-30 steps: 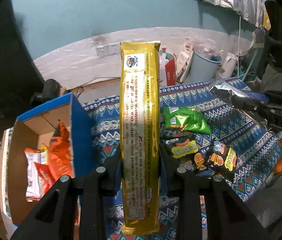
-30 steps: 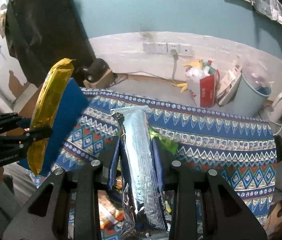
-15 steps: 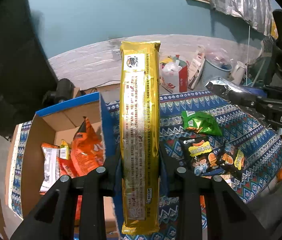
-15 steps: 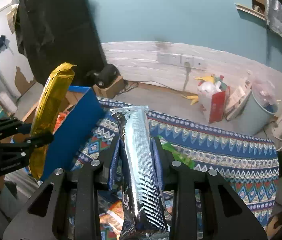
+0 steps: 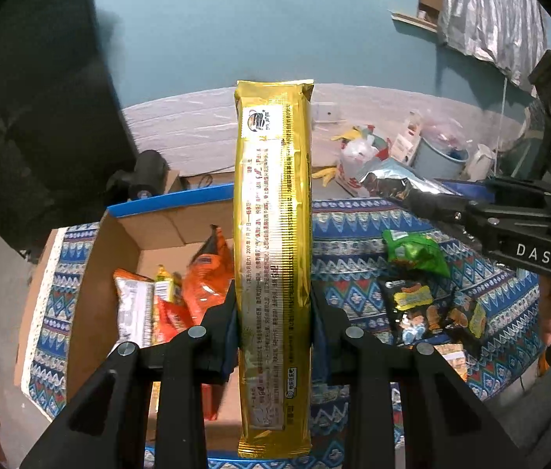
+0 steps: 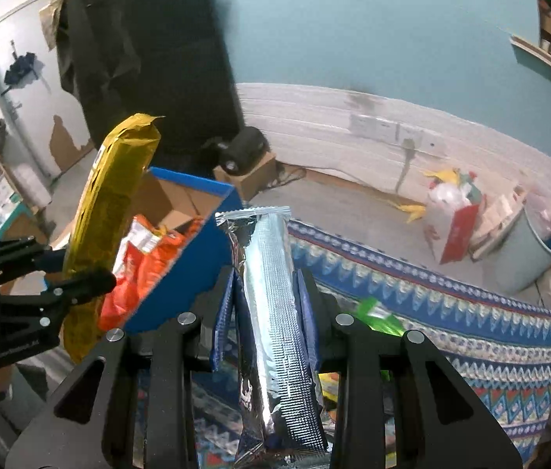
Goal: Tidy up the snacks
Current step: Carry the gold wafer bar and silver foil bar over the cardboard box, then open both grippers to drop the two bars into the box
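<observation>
My left gripper [image 5: 273, 308] is shut on a long gold snack packet [image 5: 273, 211], held upright over the open cardboard box [image 5: 99, 273] with blue outer walls. Orange and white snack bags [image 5: 197, 273] lie inside the box. My right gripper [image 6: 267, 293] is shut on a long silver foil packet [image 6: 275, 305], just right of the box's blue wall [image 6: 185, 269]. The left gripper and gold packet [image 6: 107, 219] show at the left of the right wrist view; the silver packet [image 5: 392, 183] shows at the right of the left wrist view.
A patterned blue cloth [image 5: 353, 219] covers the table, with a green bag [image 5: 416, 252] and dark snack bags [image 5: 431, 308] lying on it. On the floor beyond stand a red and white bag [image 6: 455, 219], a grey bin [image 6: 529, 250] and a small brown box [image 6: 252, 176].
Both grippers have carried their packets leftward toward the box. More of the box's inside now shows under the gold packet, and the box wall sits closer to the silver packet.
</observation>
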